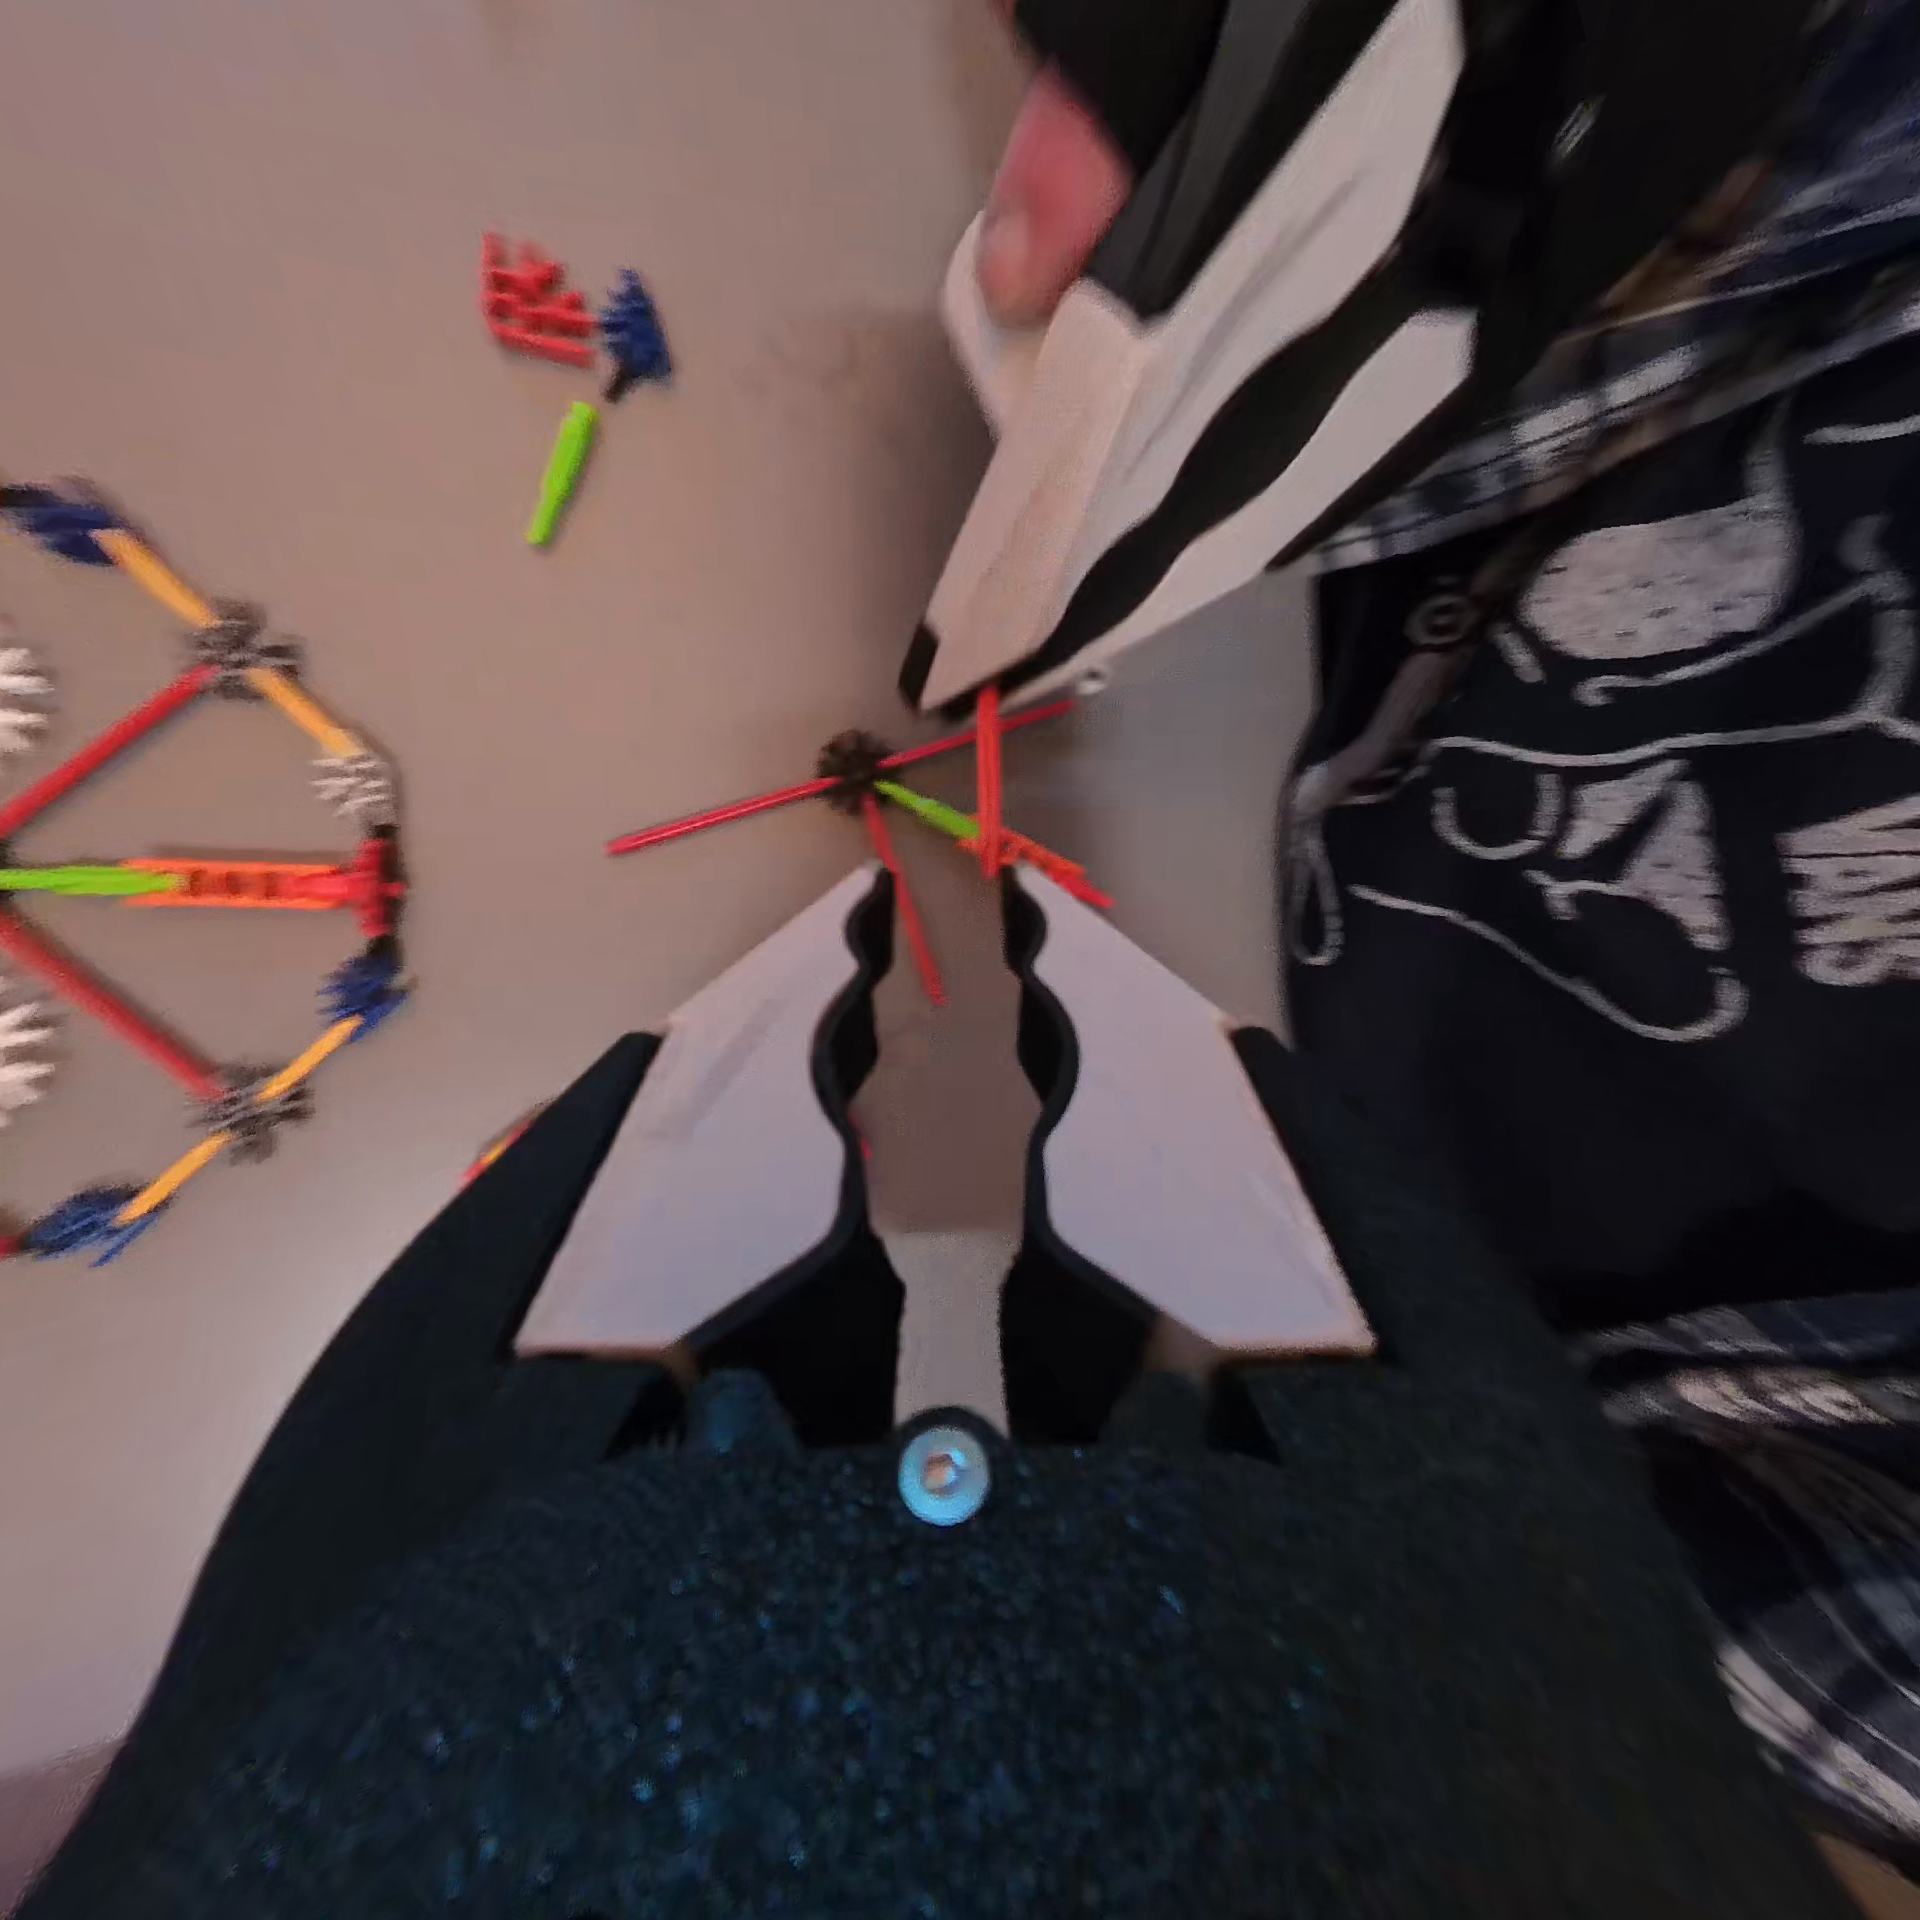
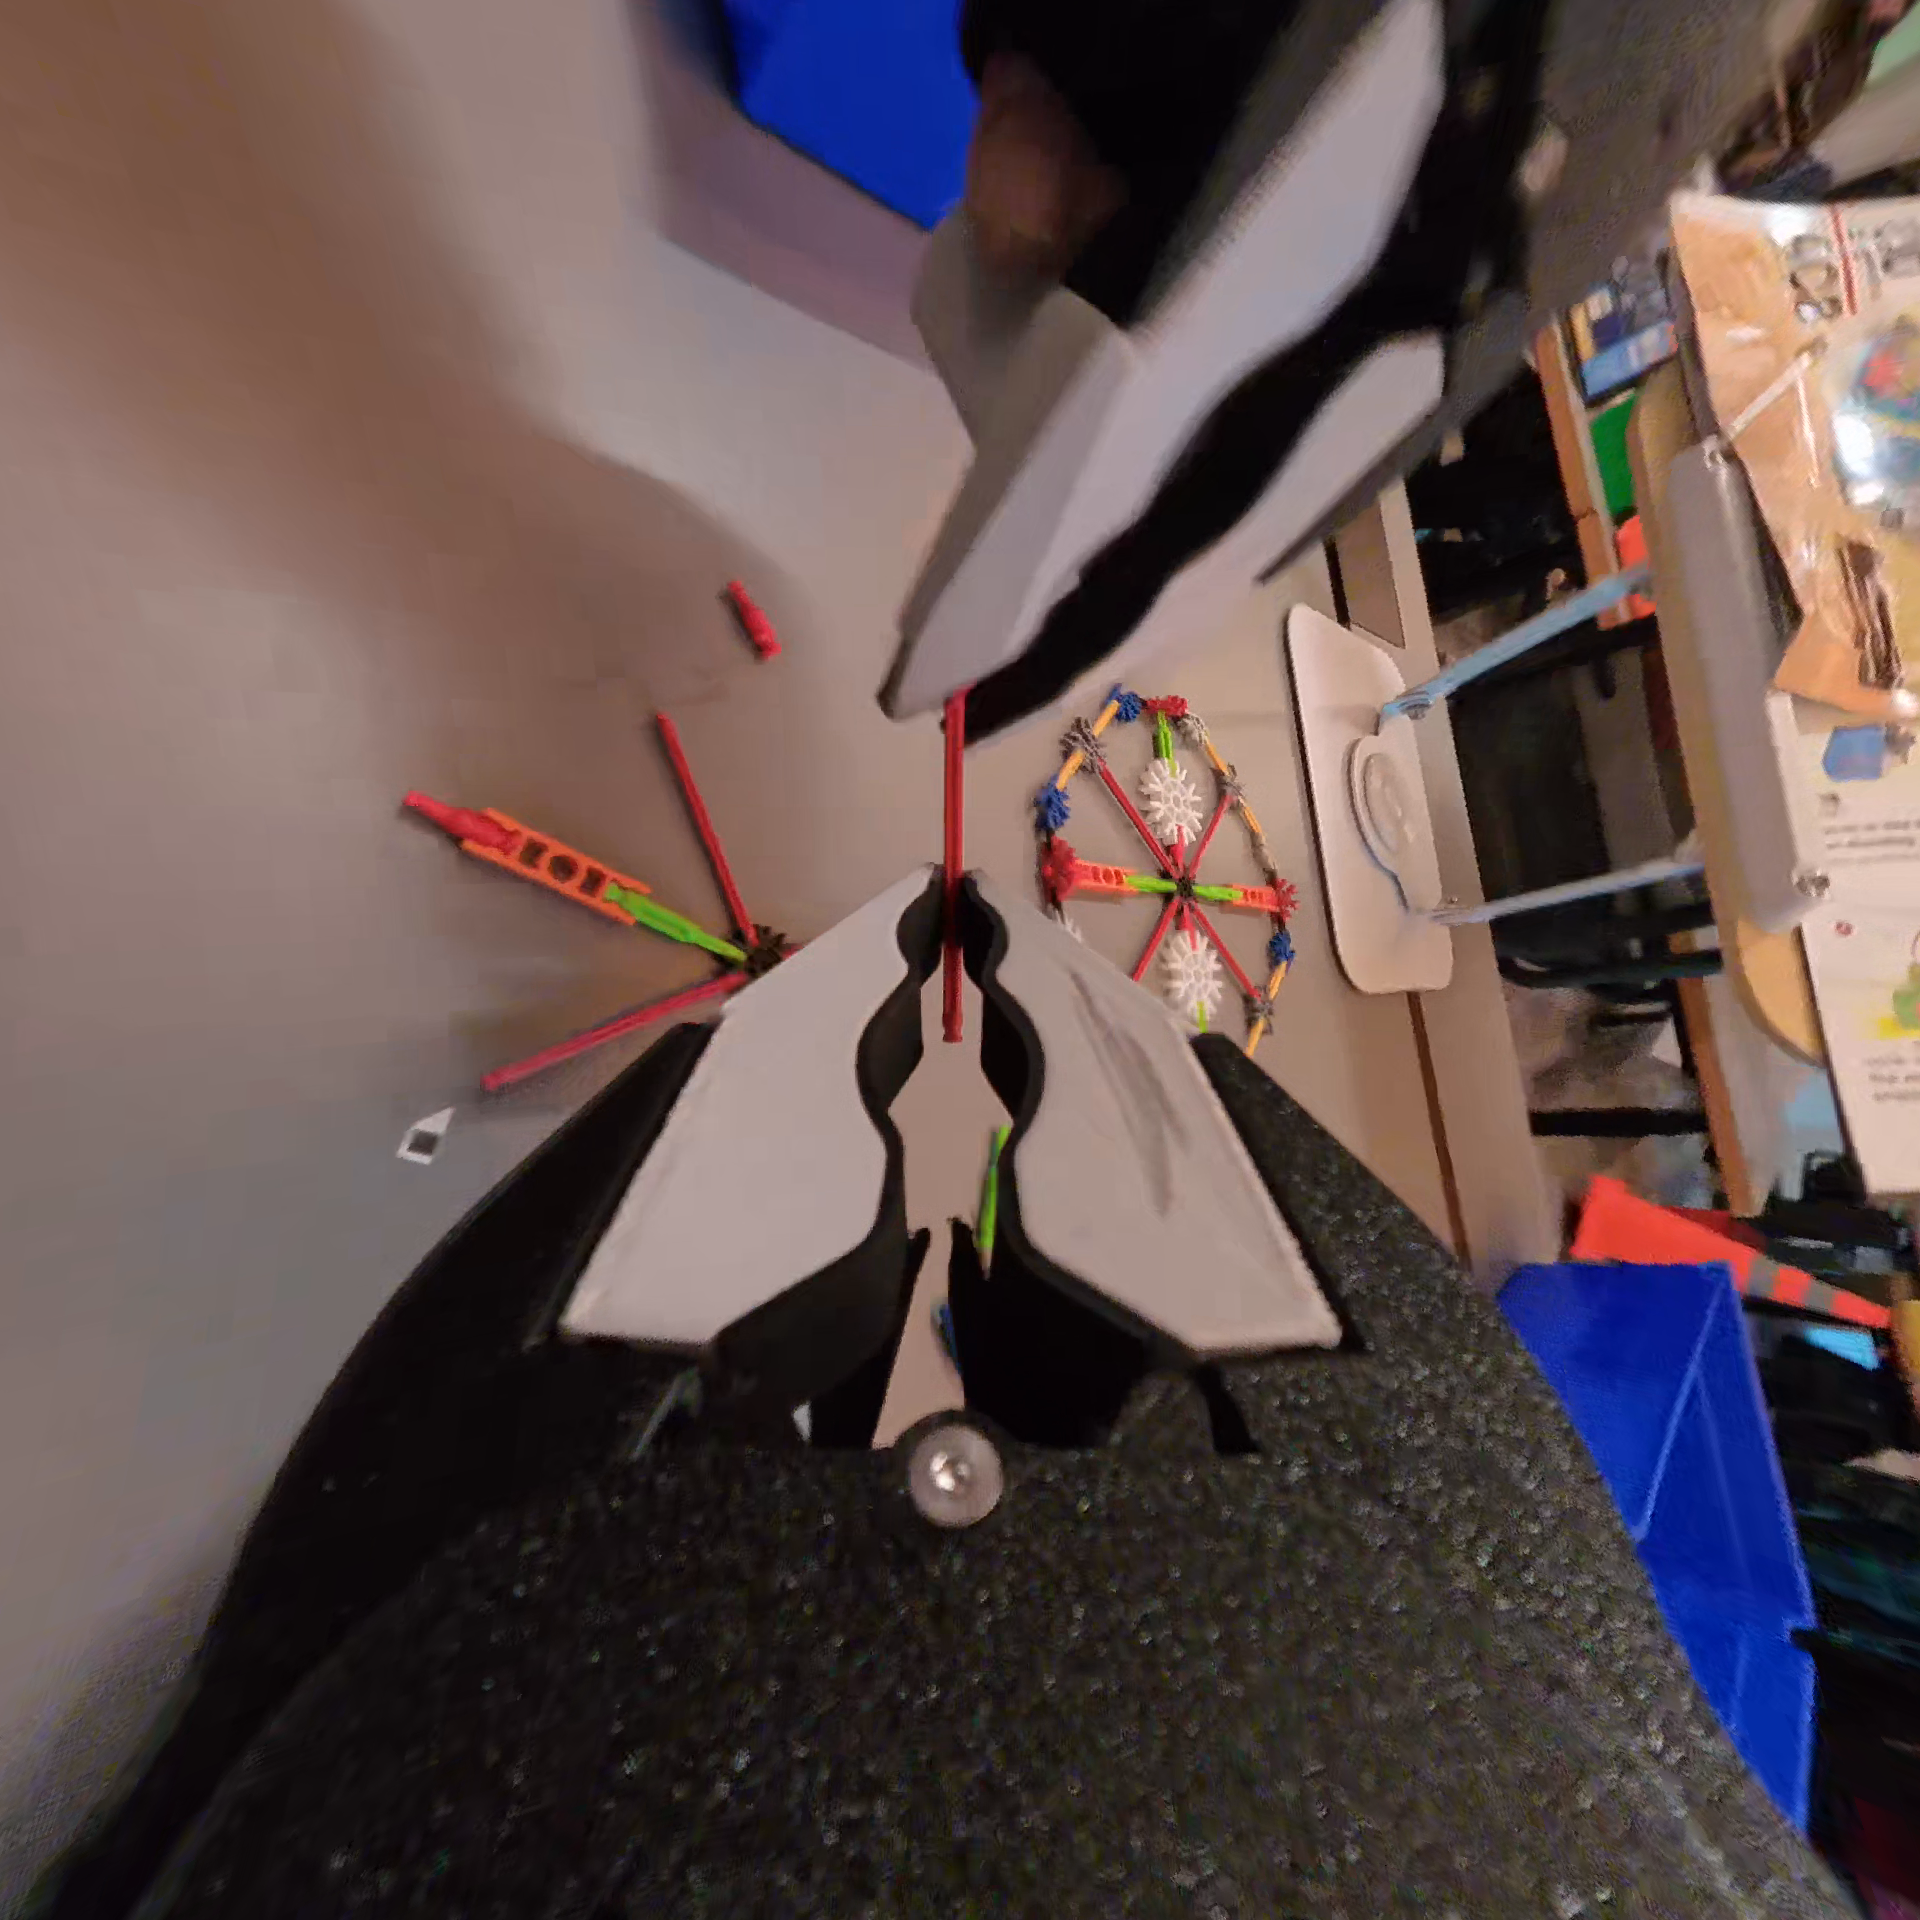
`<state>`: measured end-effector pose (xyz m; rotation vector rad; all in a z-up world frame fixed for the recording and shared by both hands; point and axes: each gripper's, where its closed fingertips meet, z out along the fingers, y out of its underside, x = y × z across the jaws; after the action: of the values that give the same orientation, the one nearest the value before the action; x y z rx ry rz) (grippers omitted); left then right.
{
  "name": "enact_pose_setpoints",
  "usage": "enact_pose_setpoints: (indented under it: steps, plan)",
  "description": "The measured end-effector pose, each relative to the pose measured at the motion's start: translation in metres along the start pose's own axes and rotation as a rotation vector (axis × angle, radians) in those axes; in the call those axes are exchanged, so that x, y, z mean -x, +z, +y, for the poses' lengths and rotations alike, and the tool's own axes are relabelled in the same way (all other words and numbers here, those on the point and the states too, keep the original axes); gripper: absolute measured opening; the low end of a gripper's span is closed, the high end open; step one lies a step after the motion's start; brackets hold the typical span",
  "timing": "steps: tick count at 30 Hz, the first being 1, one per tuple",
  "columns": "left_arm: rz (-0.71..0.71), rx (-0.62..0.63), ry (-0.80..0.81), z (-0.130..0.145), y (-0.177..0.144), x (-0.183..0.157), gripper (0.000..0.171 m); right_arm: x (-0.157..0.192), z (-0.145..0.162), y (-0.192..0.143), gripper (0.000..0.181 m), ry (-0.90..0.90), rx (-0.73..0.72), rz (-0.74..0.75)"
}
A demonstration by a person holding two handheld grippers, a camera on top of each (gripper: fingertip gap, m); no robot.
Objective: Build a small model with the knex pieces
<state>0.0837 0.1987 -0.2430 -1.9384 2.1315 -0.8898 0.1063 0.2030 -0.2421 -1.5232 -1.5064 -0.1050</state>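
My right gripper [image 2: 948, 883] is shut on a thin red rod [image 2: 951, 935] that sticks out past its fingertips. In the left wrist view the right gripper [image 1: 966, 696] comes in from the top right, holding that rod [image 1: 987, 779] upright above a black hub [image 1: 852, 769]. The hub lies on the table with red rods and a green rod [image 1: 925, 810] plugged in. My left gripper [image 1: 945, 883] is open, its tips at the held rod's free end, with one of the hub's red rods [image 1: 904, 914] between the fingers. The left gripper also shows in the right wrist view [image 2: 925, 696].
A built rod-and-connector wheel [image 1: 208, 862] [image 2: 1169, 883] lies on the table. Loose red and blue connectors [image 1: 566, 312] and a green rod [image 1: 561, 473] lie beyond. A person's dark shirt [image 1: 1610, 831] is on the right. A white tray [image 2: 1351, 790] and a blue bin [image 2: 1683, 1455] are nearby. My left and right fingertips are right by each other. From either gripper's tips it is about 15 centimeters to the built rod-and-connector wheel [image 1: 208, 862]. My right wrist view [image 2: 1117, 888] looks at it from another angle.
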Motion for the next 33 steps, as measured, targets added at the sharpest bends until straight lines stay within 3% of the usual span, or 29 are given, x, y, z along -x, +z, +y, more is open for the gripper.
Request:
enact_pose_setpoints:
  steps: [4, 9, 15, 18, 24, 33]
  plan:
    - [-0.119, -0.064, -0.018, 0.0, 0.003, 0.009, 0.045, -0.015, 0.028, -0.01, 0.0, 0.082, 0.022, -0.004]
    - [-0.255, -0.007, 0.029, 0.022, 0.045, 0.0, 0.063, -0.007, 0.058, -0.014, 0.0, 0.126, 0.07, -0.078]
    - [-0.314, -0.014, 0.033, 0.025, 0.073, -0.005, 0.061, 0.013, 0.067, -0.008, 0.0, 0.156, 0.082, -0.192]
    - [-0.339, -0.002, 0.048, 0.031, 0.081, 0.0, 0.052, 0.02, 0.067, -0.005, 0.001, 0.164, 0.077, -0.228]
    - [-0.298, 0.01, 0.087, 0.037, 0.078, -0.005, 0.038, 0.033, 0.069, -0.001, 0.001, 0.158, 0.085, -0.308]
    - [-0.299, 0.006, 0.124, 0.041, 0.074, -0.003, 0.043, 0.051, 0.068, 0.006, 0.001, 0.144, 0.124, -0.432]
